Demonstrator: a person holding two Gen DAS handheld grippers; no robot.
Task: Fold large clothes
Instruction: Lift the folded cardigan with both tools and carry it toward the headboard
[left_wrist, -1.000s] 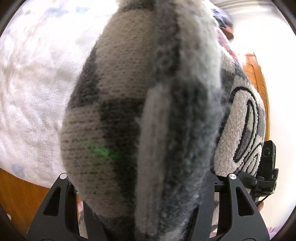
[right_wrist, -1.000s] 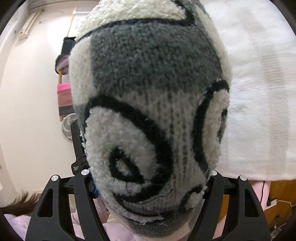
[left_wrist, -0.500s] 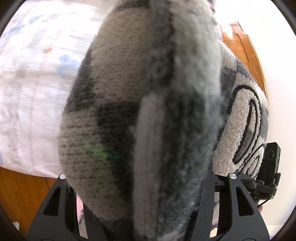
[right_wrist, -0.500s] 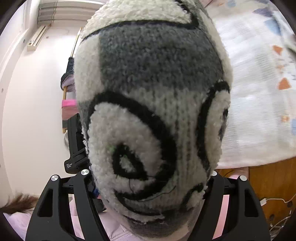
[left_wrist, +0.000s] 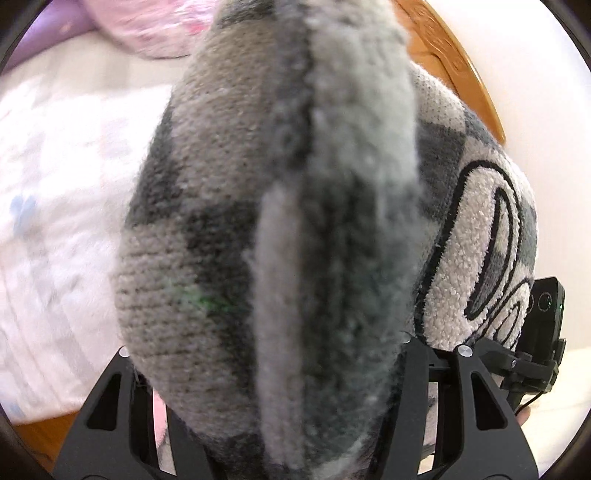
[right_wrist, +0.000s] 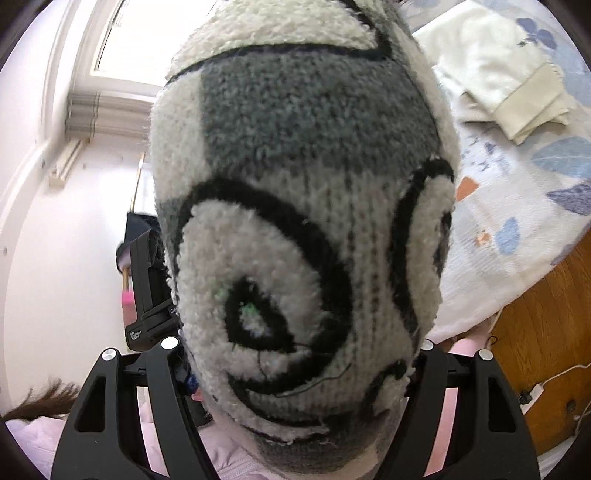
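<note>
Clearly both wrist views are swinging: compared with 1 second ago, the pale bedspread (left_wrist: 48, 206) is sliding down and left in the left wrist view, a pink bundle (left_wrist: 147, 26) and the wooden headboard (left_wrist: 454, 74) are coming in at the top, and in the right wrist view a window and a folded cream garment (right_wrist: 509, 81) are appearing. The grip itself is looking unchanged. The left claw (left_wrist: 266, 373) is clamping a thick bunch of the grey checked sweater (left_wrist: 229, 221), which is filling the gap between its fingers. The right claw (right_wrist: 299, 365) is pinching the same sweater at its fuzzy white, black-outlined motif. The garment is hanging between the 2 claws, lifted off the bed. That suggests it is being carried or raised to spread out; no fold is laid yet.
</note>
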